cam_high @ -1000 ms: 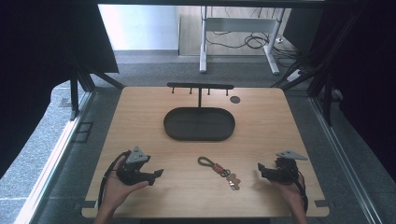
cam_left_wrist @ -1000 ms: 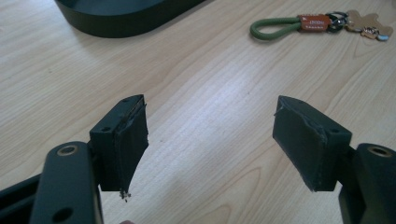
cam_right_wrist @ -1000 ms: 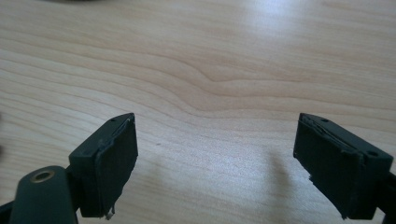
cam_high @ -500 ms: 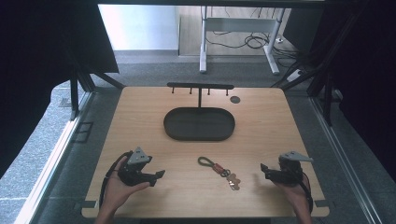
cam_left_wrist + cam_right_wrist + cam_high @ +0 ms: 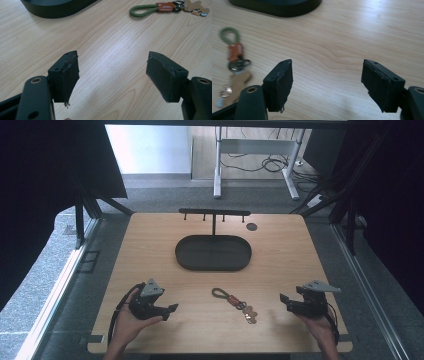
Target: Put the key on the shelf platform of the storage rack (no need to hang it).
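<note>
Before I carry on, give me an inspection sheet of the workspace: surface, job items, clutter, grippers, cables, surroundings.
Surface: wooden table, flat, nothing spilled.
Job's things: keychain with green loop lies flat on the near half, between the two grippers; black oval tray at centre, empty; hook rack behind it, hooks bare.
Clutter: small dark disc near the rack's right end.
Grippers: left gripper and right gripper hand-held near the front edge, jaws open, holding nothing.
Cables: one trails from each gripper along the hand; more lie on the floor beyond.
Surroundings: dark curtains at both sides, white desk frame beyond the table.
</note>
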Demonstrator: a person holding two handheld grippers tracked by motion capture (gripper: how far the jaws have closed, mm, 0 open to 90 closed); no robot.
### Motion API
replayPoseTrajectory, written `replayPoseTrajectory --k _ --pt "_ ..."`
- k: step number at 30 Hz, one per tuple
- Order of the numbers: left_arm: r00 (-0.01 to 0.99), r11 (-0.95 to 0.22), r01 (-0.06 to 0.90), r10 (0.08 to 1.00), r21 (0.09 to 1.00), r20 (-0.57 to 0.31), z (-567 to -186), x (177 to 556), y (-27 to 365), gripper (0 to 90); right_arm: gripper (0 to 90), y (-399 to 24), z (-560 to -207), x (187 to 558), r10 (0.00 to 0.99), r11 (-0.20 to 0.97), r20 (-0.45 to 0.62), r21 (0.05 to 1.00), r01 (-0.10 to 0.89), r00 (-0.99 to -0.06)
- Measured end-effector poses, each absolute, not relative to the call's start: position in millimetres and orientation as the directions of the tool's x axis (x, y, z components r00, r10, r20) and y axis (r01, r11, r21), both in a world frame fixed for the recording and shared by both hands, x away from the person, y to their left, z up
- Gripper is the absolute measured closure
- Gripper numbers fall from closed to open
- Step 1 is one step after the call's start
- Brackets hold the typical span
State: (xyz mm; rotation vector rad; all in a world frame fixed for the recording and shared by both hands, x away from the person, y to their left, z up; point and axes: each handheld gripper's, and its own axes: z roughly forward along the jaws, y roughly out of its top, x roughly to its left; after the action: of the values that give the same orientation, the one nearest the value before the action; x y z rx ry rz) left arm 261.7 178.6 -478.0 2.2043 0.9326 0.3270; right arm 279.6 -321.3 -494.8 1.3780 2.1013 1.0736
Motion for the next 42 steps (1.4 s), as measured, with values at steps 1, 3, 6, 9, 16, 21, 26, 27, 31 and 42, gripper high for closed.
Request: replayPoseTrajectory --k 1,3,6,9,16,21,26,27,31,42 --pt "0.701 -0.472 0.53 0.712 0.704 -0.05 -477.2 261.2 181.2 27.0 27.5 -319.0 -494.7 281.0 0.896 0.228 0.072 0.771 0.594 -0.437" --pt "0.695 -0.461 0.533 0.717 0.71 -0.056 -476.2 261.2 184.9 27.0 28.4 -315.4 -493.4 282.3 0.891 0.242 0.068 0.765 0.596 -0.45" --pt "0.689 -0.45 0.535 0.722 0.715 -0.061 -474.9 261.2 188.7 27.0 30.1 -309.4 -488.4 284.0 0.886 0.268 0.049 0.759 0.594 -0.461" --pt "0.689 -0.45 0.531 0.723 0.719 -0.056 -473.4 261.0 189.5 27.0 32.3 -303.2 -479.6 286.5 0.872 0.305 0.028 0.75 0.587 -0.488" --pt "0.702 -0.467 0.526 0.71 0.711 -0.053 -474.2 259.4 178.5 27.0 34.0 -289.0 -463.3 289.6 0.822 0.413 -0.016 0.704 0.578 -0.569" --pt "0.71 -0.48 0.526 0.703 0.703 -0.051 -476.5 260.0 175.8 27.0 35.0 -277.7 -454.3 292.8 0.795 0.473 -0.041 0.666 0.576 -0.605" --pt "0.703 -0.469 0.527 0.709 0.709 -0.054 -475.5 259.8 178.7 27.0 35.3 -268.4 -449.6 296.4 0.782 0.498 -0.047 0.647 0.577 -0.622" --pt "0.705 -0.471 0.524 0.707 0.71 -0.051 -475.0 259.8 179.4 27.0 35.8 -264.2 -448.4 298.0 0.777 0.507 -0.048 0.638 0.579 -0.628" --pt "0.705 -0.47 0.523 0.707 0.711 -0.052 -474.4 259.4 180.2 27.0 36.5 -257.1 -446.9 300.1 0.765 0.524 -0.05 0.627 0.576 -0.642" --pt "0.709 -0.475 0.526 0.703 0.705 -0.056 -475.6 259.6 178.0 27.0 37.7 -231.5 -442.2 303.3 0.726 0.566 -0.044 0.604 0.561 -0.686"
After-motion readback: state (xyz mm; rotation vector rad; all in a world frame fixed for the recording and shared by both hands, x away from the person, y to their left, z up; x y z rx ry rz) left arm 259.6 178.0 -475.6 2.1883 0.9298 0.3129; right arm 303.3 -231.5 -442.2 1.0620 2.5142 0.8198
